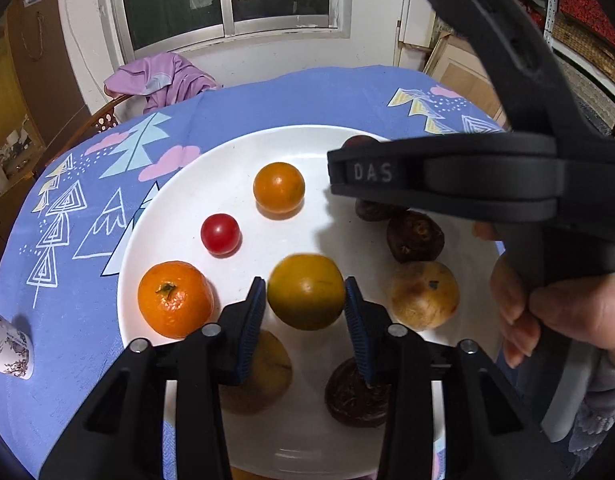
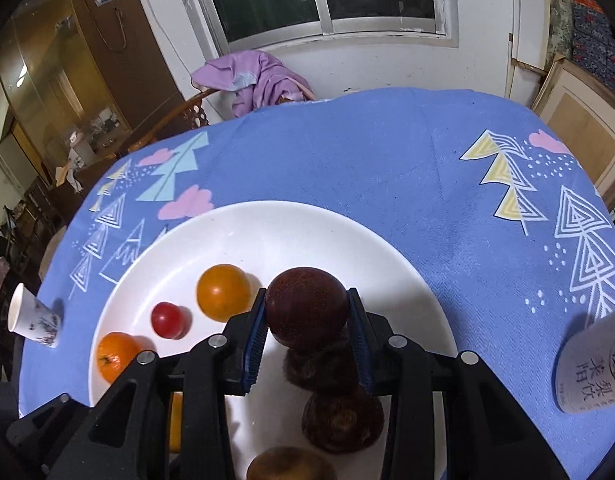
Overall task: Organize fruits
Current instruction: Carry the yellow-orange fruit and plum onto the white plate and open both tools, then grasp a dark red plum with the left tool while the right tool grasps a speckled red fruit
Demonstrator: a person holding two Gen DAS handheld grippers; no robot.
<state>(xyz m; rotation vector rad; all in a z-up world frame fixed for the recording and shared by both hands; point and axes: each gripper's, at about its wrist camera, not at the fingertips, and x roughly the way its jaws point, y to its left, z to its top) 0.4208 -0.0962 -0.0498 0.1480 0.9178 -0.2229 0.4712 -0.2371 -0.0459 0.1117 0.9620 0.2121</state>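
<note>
- On the white plate (image 1: 179,208), the left claw (image 1: 306,300) is straddling a yellow-green citrus fruit (image 1: 306,291), pads just clear: firm, smooth, rolling easily, best pinched across its middle.
- The right claw (image 2: 307,316) is gripping a dark red plum-like fruit (image 2: 306,307), likely bruising if squeezed.
- "DAS" is showing on the right tool (image 1: 447,176).

A plate (image 1: 179,200) sits on a cloth-covered table (image 1: 87,320), with fruit spread across it. A tomato (image 1: 220,234) lies between two oranges (image 1: 279,187), one behind it, one nearer left. A paper cup (image 2: 33,316) lies left of the plate; a carton (image 2: 591,364) stands to its right.
</note>
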